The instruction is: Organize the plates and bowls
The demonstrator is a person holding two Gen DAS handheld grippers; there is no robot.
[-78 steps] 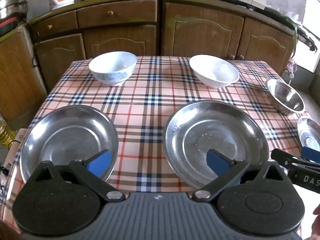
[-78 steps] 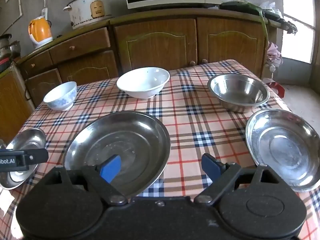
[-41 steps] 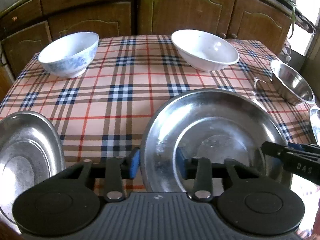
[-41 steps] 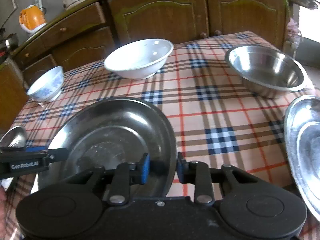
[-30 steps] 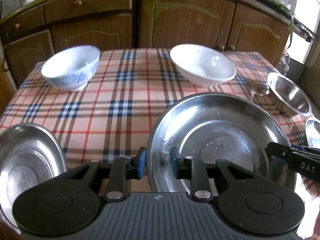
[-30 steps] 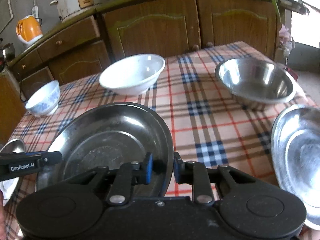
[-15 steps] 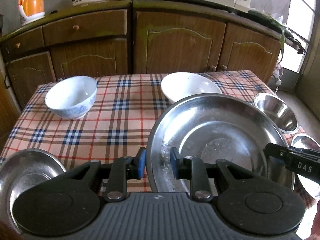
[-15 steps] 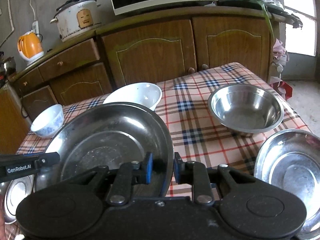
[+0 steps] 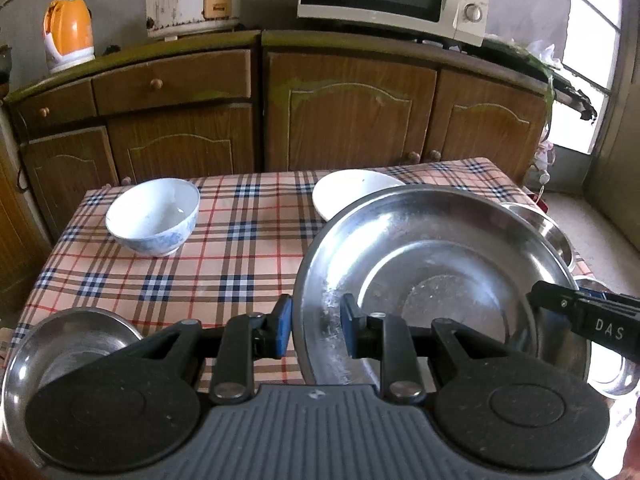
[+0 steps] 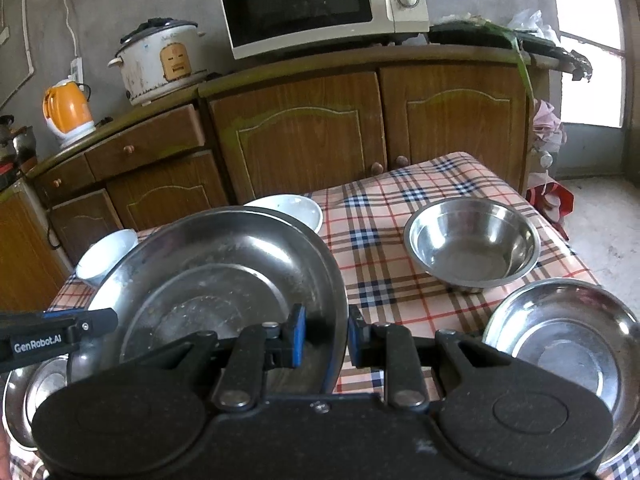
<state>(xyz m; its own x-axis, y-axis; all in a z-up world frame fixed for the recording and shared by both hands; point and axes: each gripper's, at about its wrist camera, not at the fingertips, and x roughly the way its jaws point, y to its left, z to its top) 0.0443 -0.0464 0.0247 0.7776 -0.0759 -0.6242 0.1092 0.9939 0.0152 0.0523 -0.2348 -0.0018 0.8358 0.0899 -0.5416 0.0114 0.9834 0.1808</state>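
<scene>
Raised: one big steel plate (image 9: 432,256)

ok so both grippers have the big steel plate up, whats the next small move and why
Probably carry the big steel plate sideways toward a smaller steel plate to stack them. The left hand-held gripper and right hand-held gripper pinch opposite rims, and it looks clear of the tablecloth.
</scene>
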